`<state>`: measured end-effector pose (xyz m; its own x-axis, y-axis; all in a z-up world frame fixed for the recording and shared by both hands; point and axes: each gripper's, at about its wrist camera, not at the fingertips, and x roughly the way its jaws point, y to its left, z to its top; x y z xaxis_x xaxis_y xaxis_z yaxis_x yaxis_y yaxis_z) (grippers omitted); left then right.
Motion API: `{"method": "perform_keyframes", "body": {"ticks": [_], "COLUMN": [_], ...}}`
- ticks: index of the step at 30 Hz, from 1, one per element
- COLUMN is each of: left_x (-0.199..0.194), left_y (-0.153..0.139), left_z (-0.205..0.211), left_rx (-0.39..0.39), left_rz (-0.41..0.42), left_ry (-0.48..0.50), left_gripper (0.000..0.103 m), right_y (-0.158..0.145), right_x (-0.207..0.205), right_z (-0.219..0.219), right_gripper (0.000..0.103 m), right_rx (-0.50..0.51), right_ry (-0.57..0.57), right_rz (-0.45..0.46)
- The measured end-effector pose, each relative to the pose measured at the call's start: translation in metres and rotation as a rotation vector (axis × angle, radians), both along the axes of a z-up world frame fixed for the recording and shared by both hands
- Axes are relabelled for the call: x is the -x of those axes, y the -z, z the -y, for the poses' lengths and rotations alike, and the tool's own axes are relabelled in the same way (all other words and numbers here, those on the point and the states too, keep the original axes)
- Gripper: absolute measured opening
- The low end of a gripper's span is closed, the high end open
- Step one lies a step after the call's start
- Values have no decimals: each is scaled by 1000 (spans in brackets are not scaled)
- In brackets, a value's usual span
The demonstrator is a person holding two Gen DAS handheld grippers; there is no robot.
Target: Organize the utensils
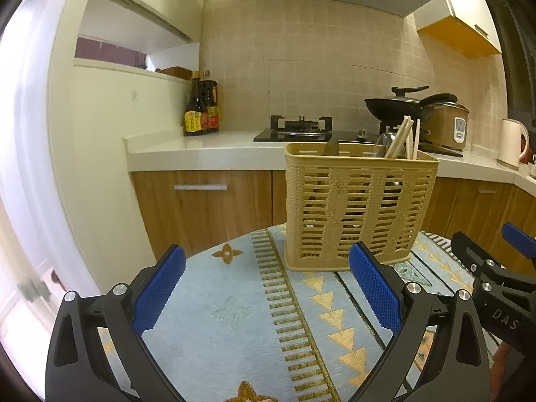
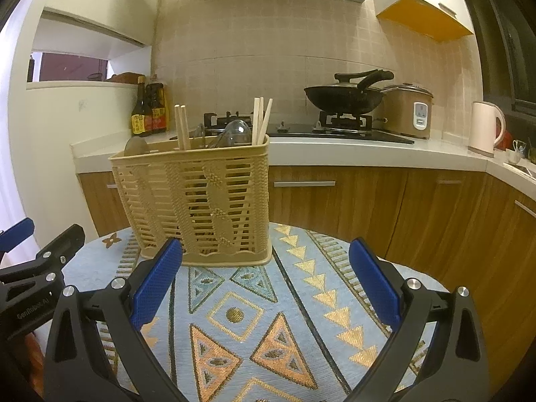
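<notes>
A tan slatted plastic utensil basket [image 1: 358,207] stands on a round table with a patterned blue cloth [image 1: 234,301]. It holds wooden chopsticks [image 1: 407,137], metal spoons and a dark knife handle [image 1: 331,145]. In the right wrist view the basket [image 2: 201,201] shows chopsticks [image 2: 261,120] and a clear ladle [image 2: 236,132]. My left gripper [image 1: 266,288] is open and empty, short of the basket. My right gripper [image 2: 266,284] is open and empty, just in front of the basket; it also shows in the left wrist view [image 1: 495,268].
Behind the table runs a kitchen counter [image 2: 335,154] with wood cabinets, a gas stove [image 1: 298,129], a black wok [image 2: 345,97], a rice cooker [image 2: 408,110], sauce bottles [image 1: 201,110] and a pink kettle [image 2: 484,127]. The left gripper's arm shows at the left edge [image 2: 33,268].
</notes>
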<state>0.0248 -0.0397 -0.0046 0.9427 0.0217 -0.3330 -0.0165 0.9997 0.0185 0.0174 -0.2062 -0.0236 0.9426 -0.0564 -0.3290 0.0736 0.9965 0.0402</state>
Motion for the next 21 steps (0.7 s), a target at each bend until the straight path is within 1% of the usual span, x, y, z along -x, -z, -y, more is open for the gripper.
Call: {"method": "perform_keyframes", "body": {"ticks": [7,13,17,21], "left_x": [-3,-4,-9,-8], "left_y": [1,2,3,4], "left_z": [0,0,-5,-10], "left_rx": [12,11,59,70], "left_rz": [-22,-25,-57,-43], "left_ry": [12,4,22,13], "left_gripper": [95,95,95,95], "right_y": [1,2,4,5], "right_x": [-2,-5,-8,-10], "right_z": [1,5,8,12], "right_gripper": [95,95,95,95], "right_rx": [-2,-18,-30,-54], "right_ry": [1,4,6,10], "right_rz": [-7,-18,-26,-36]}}
